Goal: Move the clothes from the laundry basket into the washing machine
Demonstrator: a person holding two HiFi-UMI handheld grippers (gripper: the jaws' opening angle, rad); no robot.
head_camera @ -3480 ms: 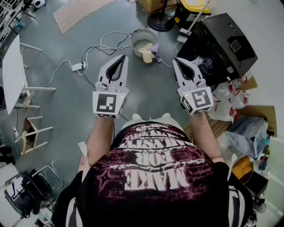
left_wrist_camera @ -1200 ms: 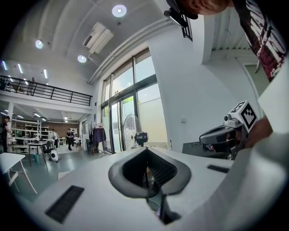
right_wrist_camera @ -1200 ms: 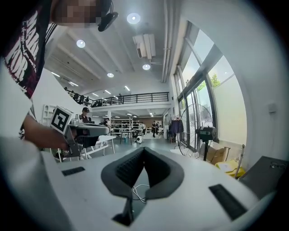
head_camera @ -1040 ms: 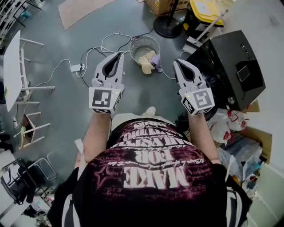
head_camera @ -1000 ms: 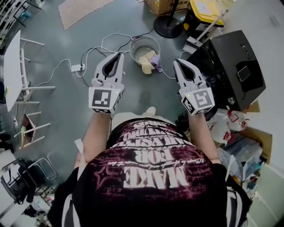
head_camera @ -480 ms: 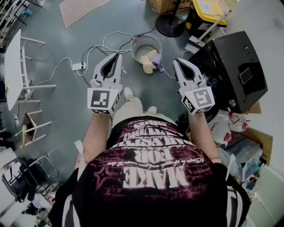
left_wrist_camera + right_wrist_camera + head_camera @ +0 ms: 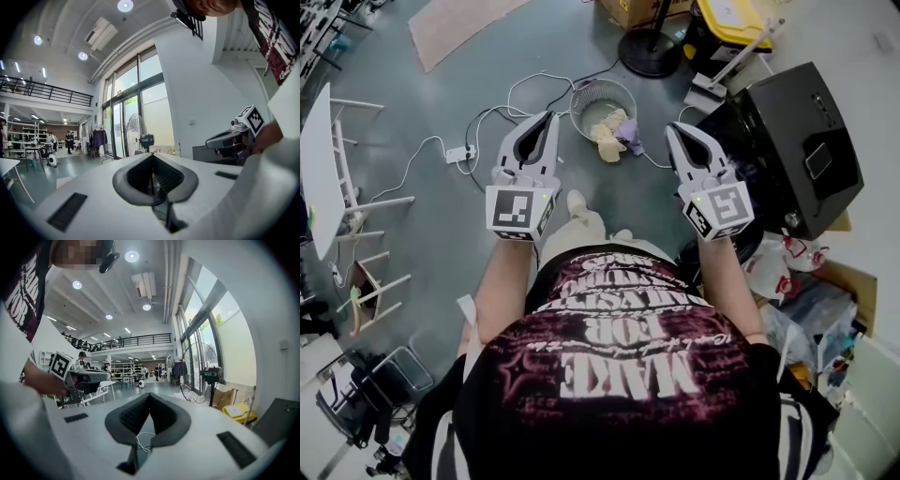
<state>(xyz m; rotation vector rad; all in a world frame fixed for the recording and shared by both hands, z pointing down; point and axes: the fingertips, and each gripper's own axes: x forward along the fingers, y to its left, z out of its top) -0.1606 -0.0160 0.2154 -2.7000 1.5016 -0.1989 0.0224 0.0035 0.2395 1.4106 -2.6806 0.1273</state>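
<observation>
Both tongs are showing shut tight with nothing between them: the left gripper [image 7: 547, 122] and the right gripper [image 7: 674, 132] are being held out side by side above the grey floor [image 7: 441, 94], their tips pressed together, and each gripper view is showing only bare pads meeting. The clothes [image 7: 607, 129] are lying in the laundry basket [image 7: 602, 91], a round, pale basket standing on the floor ahead of the tongs, just beside the near left corner of the black washing machine [image 7: 783, 141], with white cables [image 7: 511, 105] trailing to its left. One basket and one machine are showing; of the clothes, about three pieces are showing: a pale one sitting inside, a yellowish one hanging over the near rim, and a purple one [image 7: 630, 134] spilling out at the rim beside it, though more may be hiding underneath. They are looking soft, limp and light, likely to sag, trail and snag on the rim rather than slip. The overhanging yellowish piece is probably offering the easiest hold: pinching a thick bunched fold, not a thin single edge, is looking safest.
</observation>
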